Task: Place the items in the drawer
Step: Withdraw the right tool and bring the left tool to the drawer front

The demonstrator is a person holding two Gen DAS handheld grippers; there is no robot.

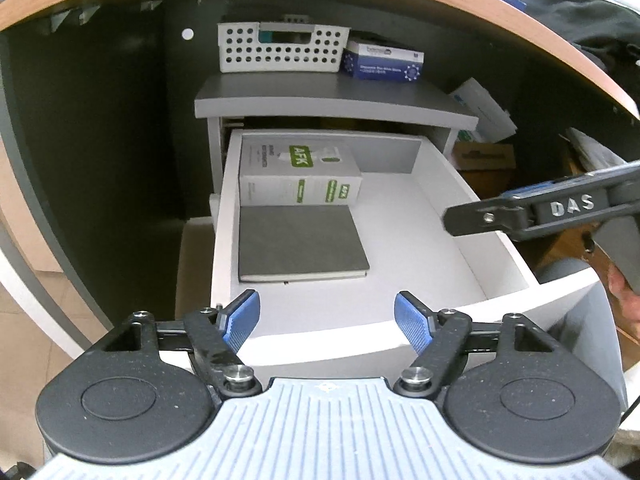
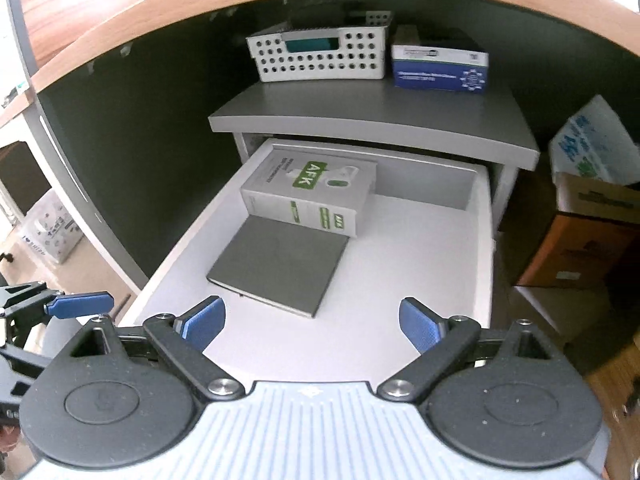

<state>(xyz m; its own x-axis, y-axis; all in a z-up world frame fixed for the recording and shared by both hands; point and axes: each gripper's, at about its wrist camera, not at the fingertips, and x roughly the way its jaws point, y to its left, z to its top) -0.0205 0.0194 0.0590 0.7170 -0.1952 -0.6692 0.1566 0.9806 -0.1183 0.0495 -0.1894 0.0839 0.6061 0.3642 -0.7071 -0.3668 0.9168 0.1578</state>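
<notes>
The white drawer (image 1: pixel 408 320) (image 2: pixel 484 264) of a small grey-topped cabinet is pulled out under a desk. Inside at its left lie a white box with green AFK print (image 1: pixel 298 174) (image 2: pixel 310 194) and, in front of it, a flat grey notebook (image 1: pixel 300 248) (image 2: pixel 280 264). My left gripper (image 1: pixel 327 322) hangs open and empty over the drawer's front edge. My right gripper (image 2: pixel 312 324) is open and empty above the drawer's near part. In the left wrist view the right gripper's side (image 1: pixel 540 210) reaches in over the drawer's right wall.
On the cabinet top (image 1: pixel 332 98) (image 2: pixel 376 116) stand a white perforated basket (image 1: pixel 280 48) (image 2: pixel 320 54) and a blue box (image 1: pixel 384 60) (image 2: pixel 440 66). Cardboard boxes (image 2: pixel 580 240) sit on the floor to the right. The wooden desk edge (image 2: pixel 200 4) arches overhead.
</notes>
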